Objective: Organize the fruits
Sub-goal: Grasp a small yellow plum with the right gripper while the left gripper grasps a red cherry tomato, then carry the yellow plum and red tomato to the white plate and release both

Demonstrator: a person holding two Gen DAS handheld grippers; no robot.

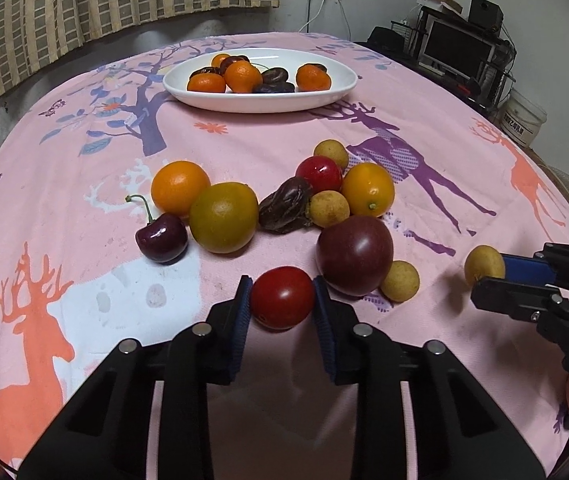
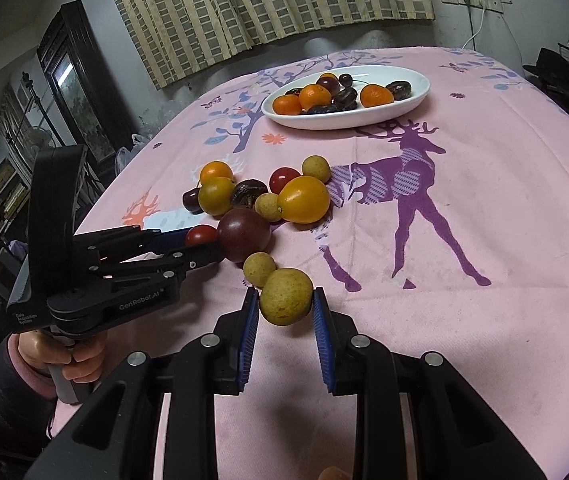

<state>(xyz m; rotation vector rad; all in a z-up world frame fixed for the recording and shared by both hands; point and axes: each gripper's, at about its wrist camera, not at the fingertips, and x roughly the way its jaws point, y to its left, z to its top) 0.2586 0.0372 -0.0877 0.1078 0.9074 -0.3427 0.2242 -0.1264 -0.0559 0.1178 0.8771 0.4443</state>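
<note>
The left gripper (image 1: 282,296) is clamped on a cherry tomato (image 1: 282,298); the right gripper (image 2: 285,300) pinches a longan (image 2: 285,297). Just ahead of both lies the loose fruit cluster (image 1: 284,200). Farther ahead, the white oval plate (image 1: 336,94) holds tangerines, dates and a cherry. A pink deer-print tablecloth (image 2: 484,200) covers the table; checked curtains (image 2: 264,0) hang behind.

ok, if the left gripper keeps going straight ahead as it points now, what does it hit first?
The left gripper already grips a red tomato. Straight ahead, the brown date looks first; the big purple fruit sits just right of that line. Depth is uncertain.
</note>
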